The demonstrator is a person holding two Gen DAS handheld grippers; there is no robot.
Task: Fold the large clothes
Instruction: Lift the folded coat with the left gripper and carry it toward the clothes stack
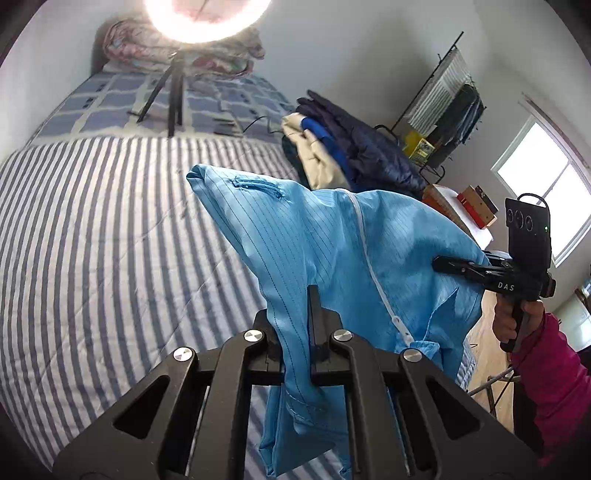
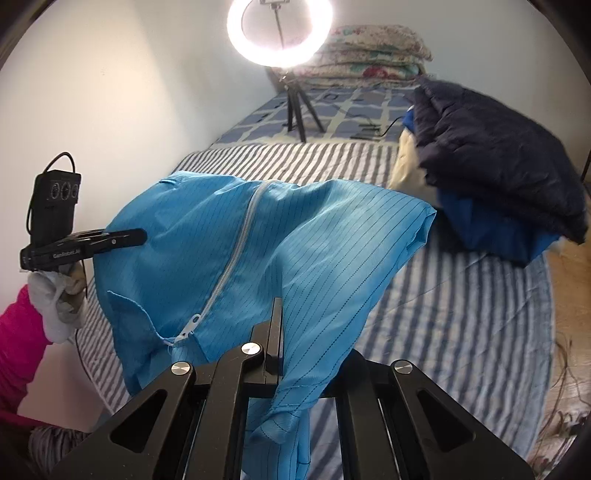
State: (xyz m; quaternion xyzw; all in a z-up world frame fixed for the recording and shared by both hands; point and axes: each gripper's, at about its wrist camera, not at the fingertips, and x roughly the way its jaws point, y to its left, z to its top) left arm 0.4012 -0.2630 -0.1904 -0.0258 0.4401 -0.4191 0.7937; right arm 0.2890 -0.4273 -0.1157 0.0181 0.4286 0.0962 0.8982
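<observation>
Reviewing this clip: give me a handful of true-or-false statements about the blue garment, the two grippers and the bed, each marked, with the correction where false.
1. Both grippers are clamped on the light blue garment. True: the left gripper and the right gripper each pinch its fabric.
2. The garment lies flat on the striped bedcover. False: it hangs lifted between the grippers above the bed.
3. The garment has a white zipper. True.
4. The pile of clothes on the bed is topped by a red jacket. False: a dark navy padded garment lies on top.
5. A lit ring light stands on a tripod on the bed. True.
</observation>
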